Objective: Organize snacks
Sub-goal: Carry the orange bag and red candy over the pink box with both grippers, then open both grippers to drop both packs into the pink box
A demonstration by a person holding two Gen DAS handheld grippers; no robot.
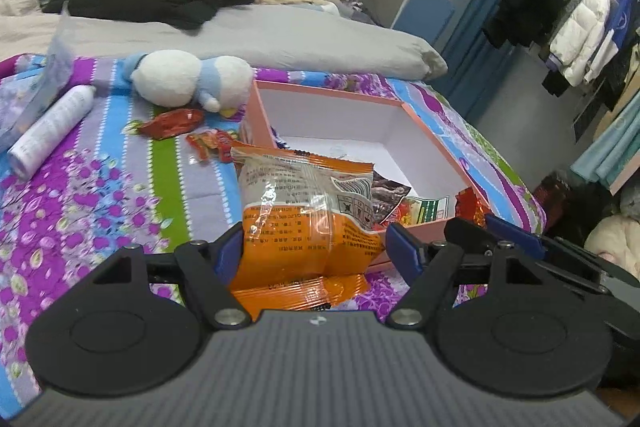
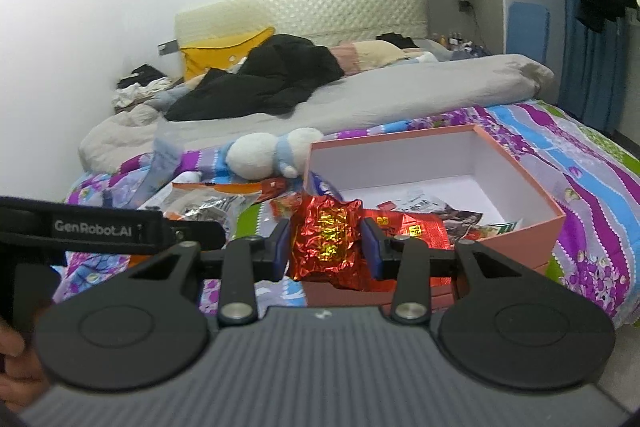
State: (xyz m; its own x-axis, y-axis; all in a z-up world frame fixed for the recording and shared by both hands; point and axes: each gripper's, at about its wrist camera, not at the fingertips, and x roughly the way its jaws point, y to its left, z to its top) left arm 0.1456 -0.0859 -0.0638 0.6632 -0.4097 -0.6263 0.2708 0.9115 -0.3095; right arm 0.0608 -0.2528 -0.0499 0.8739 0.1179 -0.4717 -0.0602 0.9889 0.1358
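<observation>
We hold an orange packet (image 1: 308, 223) in the left gripper (image 1: 316, 251); the fingers stand fairly wide, the left pad touching it, and right-pad contact cannot be confirmed. The right gripper (image 2: 326, 247) clamps a red foil packet (image 2: 326, 241) between both pads, at the near wall of the pink box (image 2: 520, 233). Several packets lie in the box's near corner. Two red packets (image 1: 172, 123) lie on the quilt (image 1: 100, 187) left of the box. Beyond them rests a plush toy (image 1: 188, 79), with a white bottle (image 1: 52, 129) further left.

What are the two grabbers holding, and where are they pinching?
The left gripper pinches the orange snack packet by its lower half. The right gripper squeezes the crinkly red foil snack across its middle.
</observation>
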